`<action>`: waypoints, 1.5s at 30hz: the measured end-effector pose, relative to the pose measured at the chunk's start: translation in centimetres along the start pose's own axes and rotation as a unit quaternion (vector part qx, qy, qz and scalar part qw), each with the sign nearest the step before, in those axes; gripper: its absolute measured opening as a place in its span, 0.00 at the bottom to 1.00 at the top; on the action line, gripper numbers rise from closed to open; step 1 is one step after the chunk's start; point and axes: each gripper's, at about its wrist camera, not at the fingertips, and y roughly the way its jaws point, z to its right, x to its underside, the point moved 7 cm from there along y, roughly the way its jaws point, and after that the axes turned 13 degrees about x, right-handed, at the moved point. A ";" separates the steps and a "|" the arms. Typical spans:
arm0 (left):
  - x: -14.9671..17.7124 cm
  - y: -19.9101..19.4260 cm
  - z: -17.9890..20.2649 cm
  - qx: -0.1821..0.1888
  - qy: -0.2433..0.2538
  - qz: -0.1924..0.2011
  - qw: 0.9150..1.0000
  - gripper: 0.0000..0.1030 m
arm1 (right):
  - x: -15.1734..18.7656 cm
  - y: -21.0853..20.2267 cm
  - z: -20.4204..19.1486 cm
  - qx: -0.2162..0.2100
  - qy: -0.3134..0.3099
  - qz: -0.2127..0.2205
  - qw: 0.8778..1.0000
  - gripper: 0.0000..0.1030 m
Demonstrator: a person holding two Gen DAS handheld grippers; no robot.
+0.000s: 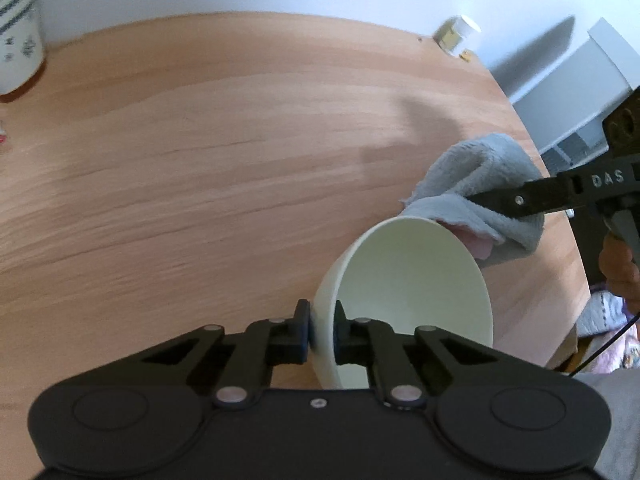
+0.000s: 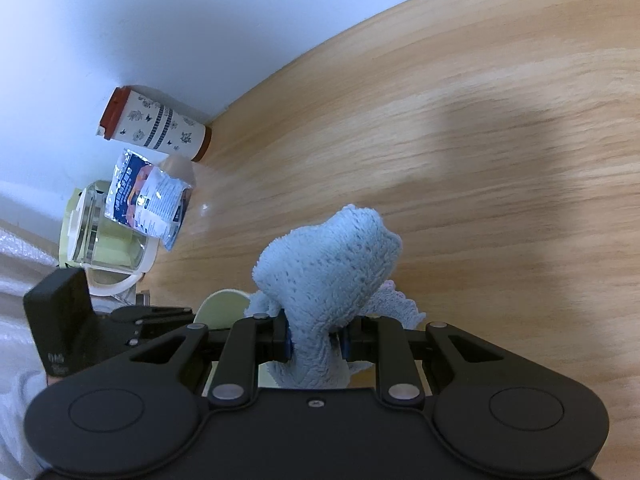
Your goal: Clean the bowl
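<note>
Both views are pretty bright, soft daylight-ish light with no harsh glare. The wooden surface (image 1: 200,160) looks pinker in the left wrist view and more yellow in the right one, so white balance differs between cameras. Heavy fisheye bending: the surface edge bows into a big curve and the corners go black. The wood grain is smeared and streaky in both, a bit of motion blur. A broad soft-edged shadow (image 2: 520,152) falls across the wood, and a fainter one sits above the grey cloth (image 1: 480,184). The tumbler (image 2: 156,124) and foil packet (image 2: 148,200) stay reasonably sharp.
</note>
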 end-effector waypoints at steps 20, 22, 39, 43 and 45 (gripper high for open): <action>0.2 -3.3 0.1 -0.015 -0.038 0.136 0.990 0.15 | 0.4 5.3 -2.2 -0.042 0.011 -0.098 0.994 0.24; 0.0 -3.4 0.4 -0.010 -0.039 0.138 0.990 0.15 | 0.8 5.2 -1.2 -0.045 0.025 -0.104 0.993 0.24; -2.5 -2.0 2.9 0.013 -0.038 0.140 0.989 0.16 | -1.6 2.1 -2.2 -0.069 0.001 -0.070 0.995 0.23; -2.5 -1.6 2.4 0.012 -0.059 0.145 0.988 0.16 | 0.3 2.4 0.6 -0.050 0.033 -0.088 0.994 0.23; -2.5 -1.4 2.4 0.012 -0.057 0.146 0.988 0.16 | 1.3 2.5 1.3 -0.046 0.040 -0.094 0.994 0.23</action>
